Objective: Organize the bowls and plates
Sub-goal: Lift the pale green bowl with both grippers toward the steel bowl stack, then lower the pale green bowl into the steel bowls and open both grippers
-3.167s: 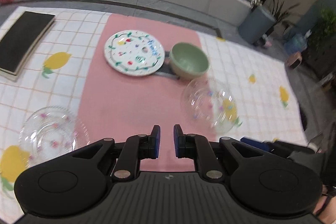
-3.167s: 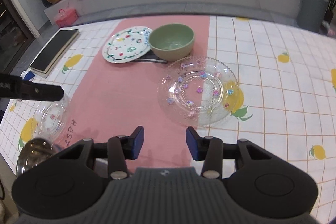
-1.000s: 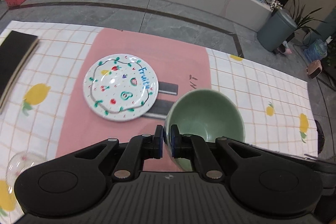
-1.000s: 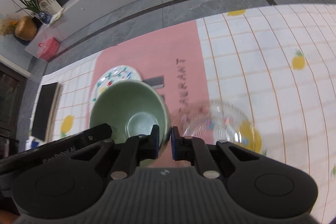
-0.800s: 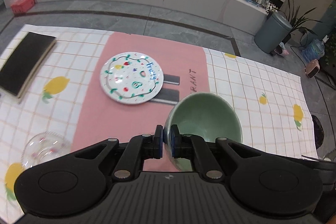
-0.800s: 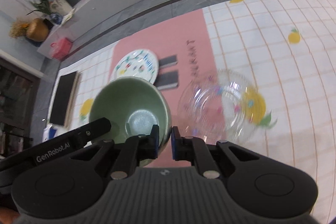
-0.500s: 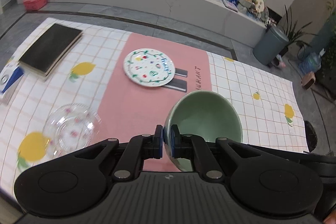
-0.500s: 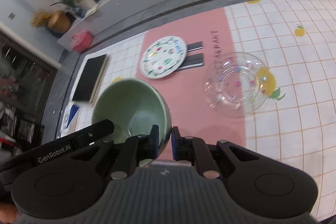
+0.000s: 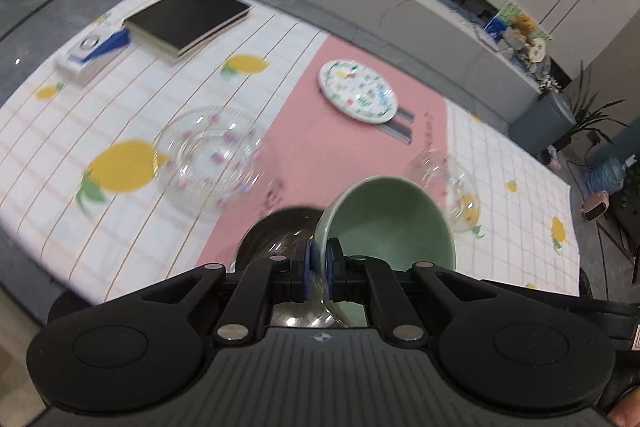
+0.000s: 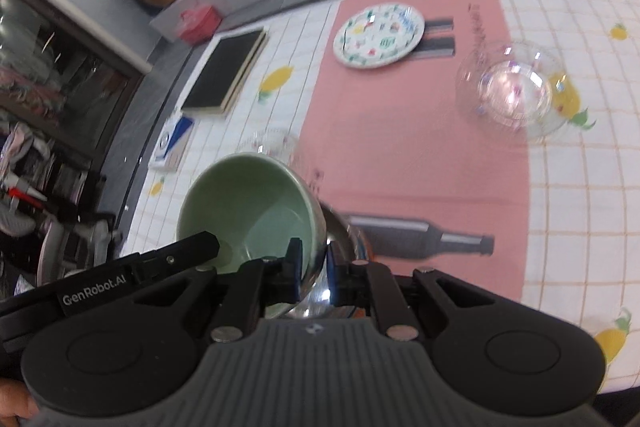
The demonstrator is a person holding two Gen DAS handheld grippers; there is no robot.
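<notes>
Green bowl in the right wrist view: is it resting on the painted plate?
No. The green bowl is held up by both grippers, well apart from the painted plate lying across the pink runner.

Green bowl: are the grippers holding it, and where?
Yes. The left gripper and the right gripper each pinch the rim of the green bowl, on opposite sides.

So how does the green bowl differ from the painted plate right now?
The green bowl is deep, plain and tilted, clamped at its rim by the left gripper and the right gripper. The painted plate is flat, patterned and lies untouched on the pink runner. Both are round and empty.
</notes>
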